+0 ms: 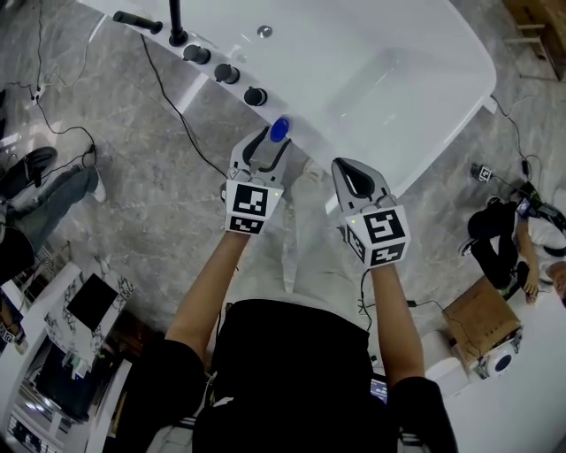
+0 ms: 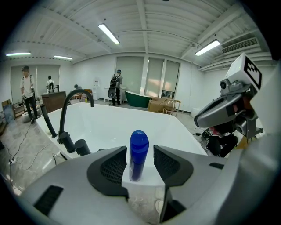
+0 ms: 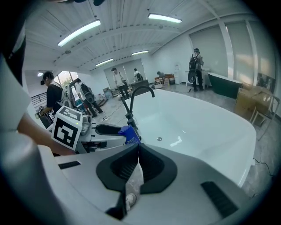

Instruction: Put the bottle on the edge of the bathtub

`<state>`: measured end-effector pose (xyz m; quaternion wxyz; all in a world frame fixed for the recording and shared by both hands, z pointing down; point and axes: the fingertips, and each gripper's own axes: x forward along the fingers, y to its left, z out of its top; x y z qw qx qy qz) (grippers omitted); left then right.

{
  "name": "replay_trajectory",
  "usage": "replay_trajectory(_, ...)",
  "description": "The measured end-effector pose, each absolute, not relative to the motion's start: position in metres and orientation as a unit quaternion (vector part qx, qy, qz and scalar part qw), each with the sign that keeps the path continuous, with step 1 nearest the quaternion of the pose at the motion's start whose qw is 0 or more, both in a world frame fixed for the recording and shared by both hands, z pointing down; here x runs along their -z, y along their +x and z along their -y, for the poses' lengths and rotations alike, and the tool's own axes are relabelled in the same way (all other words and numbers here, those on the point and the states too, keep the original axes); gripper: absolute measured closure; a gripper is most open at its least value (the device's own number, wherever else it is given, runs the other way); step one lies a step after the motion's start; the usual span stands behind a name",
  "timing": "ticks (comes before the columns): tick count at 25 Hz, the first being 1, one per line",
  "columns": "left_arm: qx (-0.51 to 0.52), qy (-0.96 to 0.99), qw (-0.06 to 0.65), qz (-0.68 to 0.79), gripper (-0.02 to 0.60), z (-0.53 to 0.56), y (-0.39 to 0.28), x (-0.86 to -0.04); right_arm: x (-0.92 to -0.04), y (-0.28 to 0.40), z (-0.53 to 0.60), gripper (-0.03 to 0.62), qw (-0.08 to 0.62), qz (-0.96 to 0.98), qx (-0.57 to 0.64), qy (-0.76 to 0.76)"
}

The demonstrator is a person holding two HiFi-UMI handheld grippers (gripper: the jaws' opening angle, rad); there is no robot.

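A blue bottle stands upright on the near rim of the white bathtub. My left gripper is open around it, one jaw on each side, with a slim gap showing between each pad and the bottle. The right gripper hangs just right of it over the tub's rim, its jaws pressed together on nothing. In the right gripper view the bottle shows between the left gripper's fingers, with the tub behind.
A black faucet and black knobs line the rim left of the bottle. Cables run over the grey marble floor. A cardboard box and a crouching person are at right; another person's leg at left.
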<state>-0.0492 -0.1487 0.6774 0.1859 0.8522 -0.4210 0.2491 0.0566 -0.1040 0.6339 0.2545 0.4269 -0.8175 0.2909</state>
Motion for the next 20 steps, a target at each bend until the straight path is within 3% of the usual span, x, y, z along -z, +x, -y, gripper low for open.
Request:
replay_trajectory(8,-0.245,0.852,0.171,0.430,0.411,0.141,-0.064,-0.631,-0.593,0.059,0.111,0.571,0.245,0.823,-0.267,0.438)
replay_trajectory(16,-0.217,0.874,0.149,0.409,0.526,0.145,-0.061,-0.568,-0.547,0.054,0.120,0.572,0.234,0.831,-0.234,0.447)
replay_trajectory(20,-0.199,0.882,0.121,0.408,0.554,0.150,-0.061,-0.526,-0.515,0.049,0.127,0.572,0.223,0.838,-0.209,0.452)
